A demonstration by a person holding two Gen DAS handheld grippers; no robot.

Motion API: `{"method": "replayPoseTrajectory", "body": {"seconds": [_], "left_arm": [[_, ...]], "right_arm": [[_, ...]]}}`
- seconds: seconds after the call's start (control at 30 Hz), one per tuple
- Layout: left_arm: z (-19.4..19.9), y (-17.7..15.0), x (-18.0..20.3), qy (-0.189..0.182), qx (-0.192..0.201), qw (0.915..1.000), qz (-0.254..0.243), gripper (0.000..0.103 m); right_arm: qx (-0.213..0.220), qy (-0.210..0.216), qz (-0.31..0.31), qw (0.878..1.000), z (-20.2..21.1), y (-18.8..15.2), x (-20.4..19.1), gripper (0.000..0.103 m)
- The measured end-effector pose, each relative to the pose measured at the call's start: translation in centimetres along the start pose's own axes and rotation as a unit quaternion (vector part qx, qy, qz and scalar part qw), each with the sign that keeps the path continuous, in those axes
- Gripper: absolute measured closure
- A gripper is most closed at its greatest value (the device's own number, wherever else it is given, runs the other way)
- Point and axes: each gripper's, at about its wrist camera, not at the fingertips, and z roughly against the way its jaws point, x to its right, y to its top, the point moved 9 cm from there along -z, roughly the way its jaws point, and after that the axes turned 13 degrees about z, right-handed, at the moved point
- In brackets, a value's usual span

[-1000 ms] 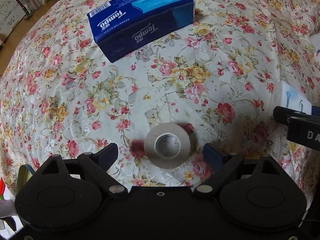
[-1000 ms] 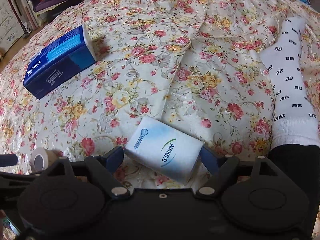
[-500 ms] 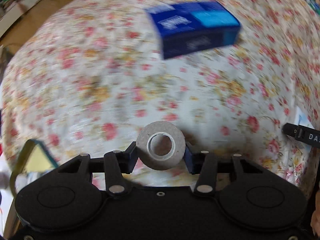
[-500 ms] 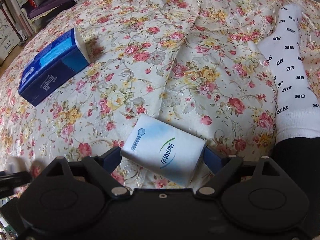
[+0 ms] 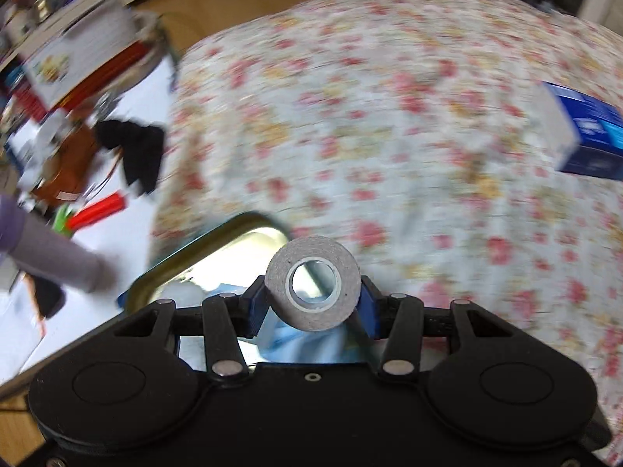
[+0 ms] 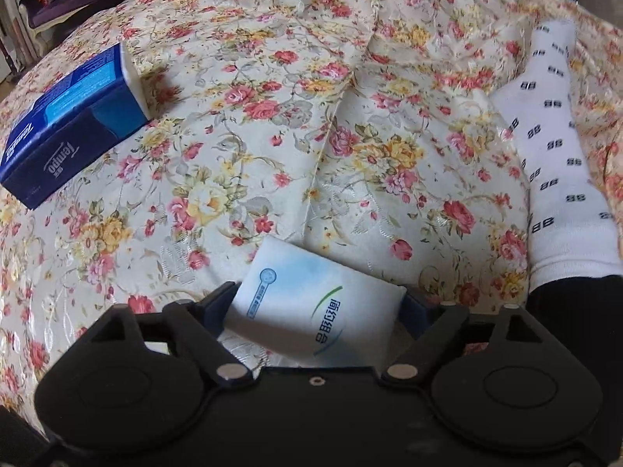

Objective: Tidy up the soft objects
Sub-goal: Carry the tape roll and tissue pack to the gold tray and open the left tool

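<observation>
My left gripper [image 5: 311,305] is shut on a grey tape roll [image 5: 311,283] and holds it in the air above a green-rimmed bin [image 5: 212,249] at the bed's left edge. My right gripper [image 6: 319,311] has its jaws against both sides of a white tissue pack [image 6: 317,307] on the floral bedspread [image 6: 296,124]. A blue Tempo tissue box [image 6: 66,124] lies at the left; it also shows in the left wrist view [image 5: 584,132]. A white patterned sock [image 6: 553,148] lies at the right.
Left of the bed in the left wrist view are white floor, a black cloth [image 5: 134,151], a red tube [image 5: 99,210] and cluttered shelves [image 5: 70,50]. That view is motion-blurred. The bin holds light blue and white items.
My left gripper closed on the tape roll, lifted it off the bed and swung left over the bin. My right gripper closed in on the white tissue pack.
</observation>
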Motion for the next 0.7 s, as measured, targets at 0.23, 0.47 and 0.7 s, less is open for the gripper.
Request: {"method": "replayPoseTrajectory", "body": {"seconds": [0.23,0.47,0.7], "left_arm": [[-1.3,0.7,-5.8,0.019,0.001,0.9987,0.047,0.055],[-1.1,2.8,-9.6,0.019,0.024,0.9972,0.069,0.055],[-2.3,4.0,-9.1,-0.017,0.004,0.9968,0.078,0.055]], "right_arm": [[0.025,0.000,0.029,0.999,4.4,0.4,-2.8,0.020],[0.076,0.074,0.092,0.990,11.8,0.0,-10.5,0.020],[0.091,0.145,0.185,0.968,16.7,-3.1,-20.0,0.020]]}}
